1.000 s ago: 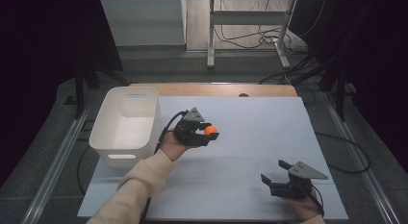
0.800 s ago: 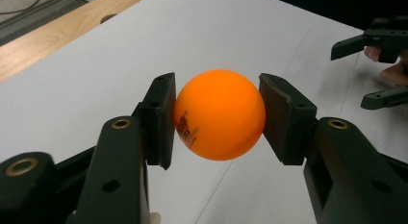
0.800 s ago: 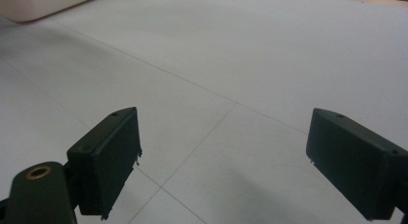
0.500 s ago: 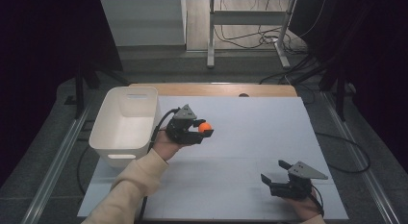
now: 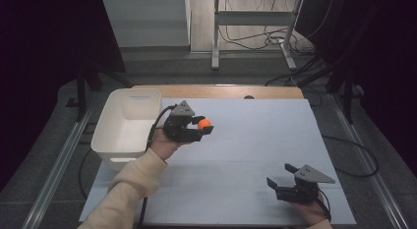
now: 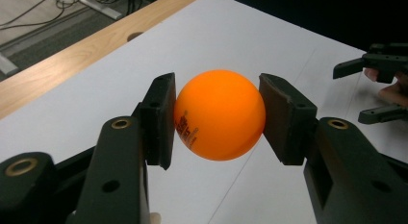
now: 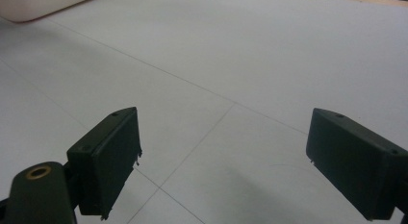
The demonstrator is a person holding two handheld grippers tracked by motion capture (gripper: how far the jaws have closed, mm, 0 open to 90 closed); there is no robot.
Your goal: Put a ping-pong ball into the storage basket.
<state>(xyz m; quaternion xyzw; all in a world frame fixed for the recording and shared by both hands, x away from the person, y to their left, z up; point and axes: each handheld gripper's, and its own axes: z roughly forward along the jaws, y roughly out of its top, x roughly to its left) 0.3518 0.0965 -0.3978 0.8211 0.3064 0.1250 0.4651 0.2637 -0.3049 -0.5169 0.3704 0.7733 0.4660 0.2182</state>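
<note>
One orange ball [image 6: 219, 114] bears small, unreadable dark print.

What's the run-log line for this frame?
left claw: shut on orange ball, lifted beside white bin | right claw: open, empty, low over table

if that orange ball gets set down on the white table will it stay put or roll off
The orange ball is smooth and fully round, so on the flat table it would probably roll. It looks like a light, hollow ping-pong ball, likely easy to nudge. The left gripper touches it only at two small spots, so it may slip.
</note>
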